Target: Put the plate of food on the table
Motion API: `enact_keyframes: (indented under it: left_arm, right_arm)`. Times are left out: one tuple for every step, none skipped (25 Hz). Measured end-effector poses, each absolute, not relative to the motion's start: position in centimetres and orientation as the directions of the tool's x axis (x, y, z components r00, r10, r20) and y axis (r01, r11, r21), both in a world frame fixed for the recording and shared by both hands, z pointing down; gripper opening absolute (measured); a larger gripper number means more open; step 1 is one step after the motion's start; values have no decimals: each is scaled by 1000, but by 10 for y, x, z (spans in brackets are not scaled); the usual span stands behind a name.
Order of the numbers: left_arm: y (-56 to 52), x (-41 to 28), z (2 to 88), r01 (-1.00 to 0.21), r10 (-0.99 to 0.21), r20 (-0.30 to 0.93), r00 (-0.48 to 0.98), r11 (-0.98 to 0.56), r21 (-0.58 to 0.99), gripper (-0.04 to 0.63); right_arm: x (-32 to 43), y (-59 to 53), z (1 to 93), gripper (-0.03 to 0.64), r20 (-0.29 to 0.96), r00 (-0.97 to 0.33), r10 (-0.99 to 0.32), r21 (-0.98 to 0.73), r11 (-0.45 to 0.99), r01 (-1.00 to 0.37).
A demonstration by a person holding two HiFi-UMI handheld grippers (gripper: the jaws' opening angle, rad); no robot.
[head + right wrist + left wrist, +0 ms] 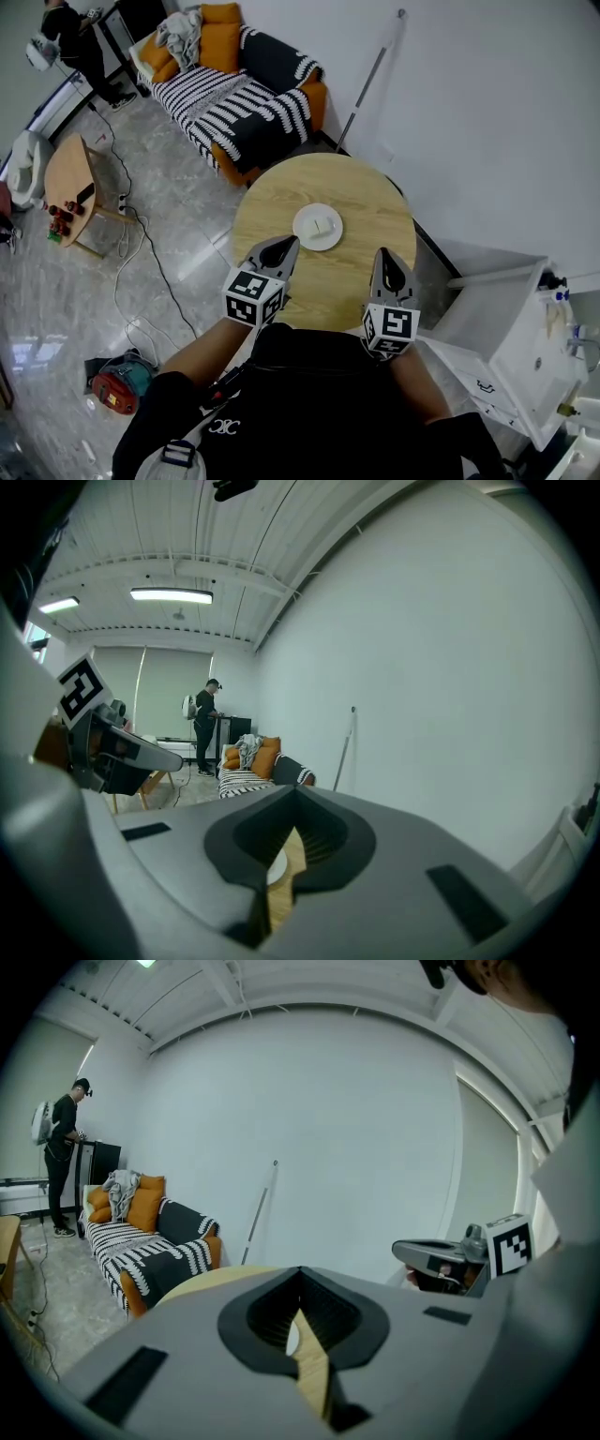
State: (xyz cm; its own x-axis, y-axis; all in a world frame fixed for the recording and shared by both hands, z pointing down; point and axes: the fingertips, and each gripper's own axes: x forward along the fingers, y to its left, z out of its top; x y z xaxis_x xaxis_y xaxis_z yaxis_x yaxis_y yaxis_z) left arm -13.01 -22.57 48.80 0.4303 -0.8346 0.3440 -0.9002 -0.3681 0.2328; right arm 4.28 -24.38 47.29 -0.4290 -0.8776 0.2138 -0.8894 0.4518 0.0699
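A white plate (318,227) with a pale piece of food on it rests near the middle of the round wooden table (281,192). My left gripper (284,246) hovers over the table's near edge, just short of the plate on its left, jaws shut and empty. My right gripper (387,256) hangs at the near right edge, also shut with nothing held. In the left gripper view the closed left gripper (301,1273) leaves only a sliver of plate (292,1337) and table showing. The right gripper view shows the right gripper (295,794) the same way.
An orange sofa (221,37) with a striped blanket stands behind the table, and a pole (369,80) leans on the wall. A white cabinet (502,323) sits to the right. On the left are a small wooden table (67,173), floor cables and a red tool (115,389). A person (73,42) stands far back.
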Motion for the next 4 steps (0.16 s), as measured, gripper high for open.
enact_keyframes:
  left_arm:
    - [-227,-130,489,-899,-834,344,431,-368,236,8]
    - [-229,-130,489,-899,-833,344,432,-366,241,8]
    - [-231,-130,490,-898,-833,344,433,-365,247,8]
    - [-232,-130,491,-897,-833,344,434,-363,253,8]
  right_arm:
    - [43,-245,473,5,214,-429,-878,71,452,-889]
    - [43,-246,473,5,213,-430,-877,71,453,-889]
    - [43,-248,474,4,213,-431,-877,71,453,-889]
    - [43,-249,474,5,212,-432,-877,70,454,-888]
